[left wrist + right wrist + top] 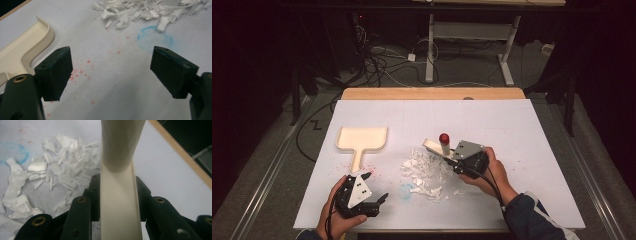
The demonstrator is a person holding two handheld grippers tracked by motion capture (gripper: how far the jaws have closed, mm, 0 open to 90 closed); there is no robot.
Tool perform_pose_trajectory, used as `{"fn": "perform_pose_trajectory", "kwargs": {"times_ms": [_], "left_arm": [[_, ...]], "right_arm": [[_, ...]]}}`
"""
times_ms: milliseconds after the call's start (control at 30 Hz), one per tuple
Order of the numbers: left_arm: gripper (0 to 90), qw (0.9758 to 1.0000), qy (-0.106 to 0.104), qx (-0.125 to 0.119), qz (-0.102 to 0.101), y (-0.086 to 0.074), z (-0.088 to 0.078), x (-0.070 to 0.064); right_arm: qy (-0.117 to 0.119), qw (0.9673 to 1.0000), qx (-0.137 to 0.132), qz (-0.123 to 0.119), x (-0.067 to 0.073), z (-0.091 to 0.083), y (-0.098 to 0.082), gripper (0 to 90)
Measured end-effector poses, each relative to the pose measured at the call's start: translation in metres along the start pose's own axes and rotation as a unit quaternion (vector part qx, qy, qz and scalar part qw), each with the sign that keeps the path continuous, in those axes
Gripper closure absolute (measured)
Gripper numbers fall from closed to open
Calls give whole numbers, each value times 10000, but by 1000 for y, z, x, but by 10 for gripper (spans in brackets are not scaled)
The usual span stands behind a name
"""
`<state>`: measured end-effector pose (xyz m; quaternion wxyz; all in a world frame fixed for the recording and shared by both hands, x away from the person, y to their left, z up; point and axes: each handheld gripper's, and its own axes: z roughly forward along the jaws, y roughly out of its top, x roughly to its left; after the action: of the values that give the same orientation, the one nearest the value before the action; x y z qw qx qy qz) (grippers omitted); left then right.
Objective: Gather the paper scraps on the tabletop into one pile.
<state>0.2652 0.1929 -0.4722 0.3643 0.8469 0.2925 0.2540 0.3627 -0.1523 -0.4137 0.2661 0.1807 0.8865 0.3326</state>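
While the right gripper [451, 156] clamps the brush handle [117, 202] beside the paper scraps [426, 172], the open, empty left gripper [374, 187] is nearer the dustpan [361, 139], whose handle probably points toward it.

dustpan [362, 138] left of paper scraps [427, 172], brush [438, 146] just behind scraps

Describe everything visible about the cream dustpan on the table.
The dustpan is cream plastic, as it looks, with a wide shallow tray, a raised curved rim and a short flat handle pointing toward the person. It lies flat and empty on the white table cover, left of the paper scraps. The open left gripper hovers near its handle, not touching.
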Motion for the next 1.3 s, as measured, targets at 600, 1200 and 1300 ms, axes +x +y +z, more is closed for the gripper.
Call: {"fn": "perform_pose_trajectory", "kwargs": {"times_ms": [600, 1200, 1300], "left_arm": [[172, 10000, -6, 70, 64, 1, 1, -1], [172, 9999, -99, 110, 55, -1, 4, 0], [172, 9999, -88, 97, 65, -1, 3, 0]], "right_arm": [[-1453, 9867, 556, 467, -50, -22, -48, 678], [-70, 9999, 120, 91, 12, 29, -10, 674], [306, 9995, -12, 7, 19, 21, -8, 674]]}}
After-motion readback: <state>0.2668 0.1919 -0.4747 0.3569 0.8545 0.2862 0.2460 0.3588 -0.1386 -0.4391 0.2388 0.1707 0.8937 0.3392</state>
